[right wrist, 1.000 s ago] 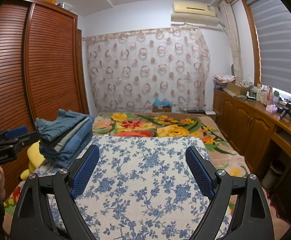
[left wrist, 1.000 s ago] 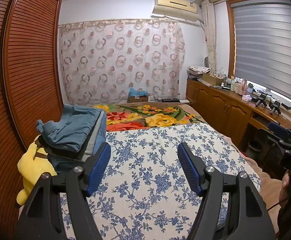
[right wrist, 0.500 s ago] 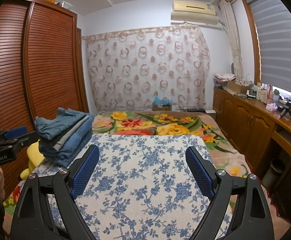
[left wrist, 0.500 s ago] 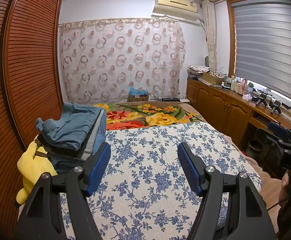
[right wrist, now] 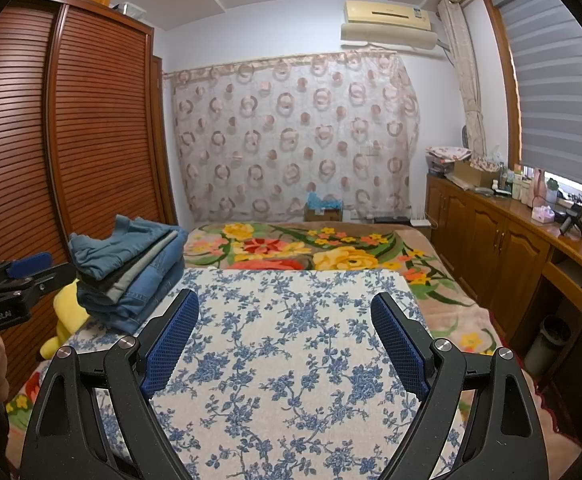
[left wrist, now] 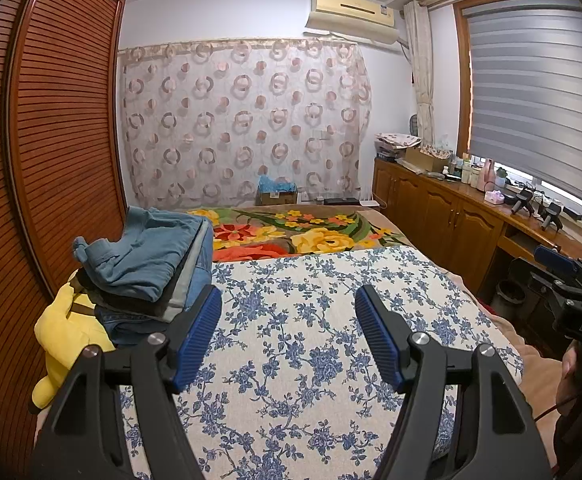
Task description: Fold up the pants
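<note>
I had both tongs apart, empty: left gripper (left wrist: 289, 336), right gripper (right wrist: 285, 340) over the floral cloth (right wrist: 291, 320). Pants stack (right wrist: 131, 268) sat mid-left of frame.

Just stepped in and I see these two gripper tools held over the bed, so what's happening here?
A person holds a gripper in each hand over the blue-flowered cloth on the bed. The left gripper and right gripper are both open, with nothing between their fingers. A stack of folded pants, mostly denim, sits at the left edge beside a yellow plush toy. No pants lie spread on the cloth.
</note>
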A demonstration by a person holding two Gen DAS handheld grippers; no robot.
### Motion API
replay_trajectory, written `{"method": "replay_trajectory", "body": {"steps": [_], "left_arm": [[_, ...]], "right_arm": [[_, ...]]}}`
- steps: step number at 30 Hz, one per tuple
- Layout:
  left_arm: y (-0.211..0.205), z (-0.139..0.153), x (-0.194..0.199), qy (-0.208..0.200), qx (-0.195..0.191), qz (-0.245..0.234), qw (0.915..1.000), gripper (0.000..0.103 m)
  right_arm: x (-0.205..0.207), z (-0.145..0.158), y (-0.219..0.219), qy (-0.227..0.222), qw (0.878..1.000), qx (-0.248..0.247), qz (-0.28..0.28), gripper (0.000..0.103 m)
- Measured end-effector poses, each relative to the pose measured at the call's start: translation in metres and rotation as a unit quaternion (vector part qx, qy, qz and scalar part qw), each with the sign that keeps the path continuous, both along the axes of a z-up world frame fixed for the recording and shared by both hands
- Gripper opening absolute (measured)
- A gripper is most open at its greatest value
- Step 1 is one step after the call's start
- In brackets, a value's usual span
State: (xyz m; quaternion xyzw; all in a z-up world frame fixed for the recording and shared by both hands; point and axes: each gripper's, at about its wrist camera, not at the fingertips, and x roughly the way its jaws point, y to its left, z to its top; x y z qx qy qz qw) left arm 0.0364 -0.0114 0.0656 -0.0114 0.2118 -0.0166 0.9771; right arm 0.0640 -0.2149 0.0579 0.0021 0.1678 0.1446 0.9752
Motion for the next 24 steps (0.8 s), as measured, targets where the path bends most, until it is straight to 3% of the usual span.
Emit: {"method": "replay_trajectory", "body": {"steps": [24], "left_arm": [[0.0008,0.0001,-0.0001,0.0,0.0,0.0,1.0,0.07]], "right_arm": [[0.0014,0.0018,0.0008,0.001,1.0,0.0,0.0,0.09]]}}
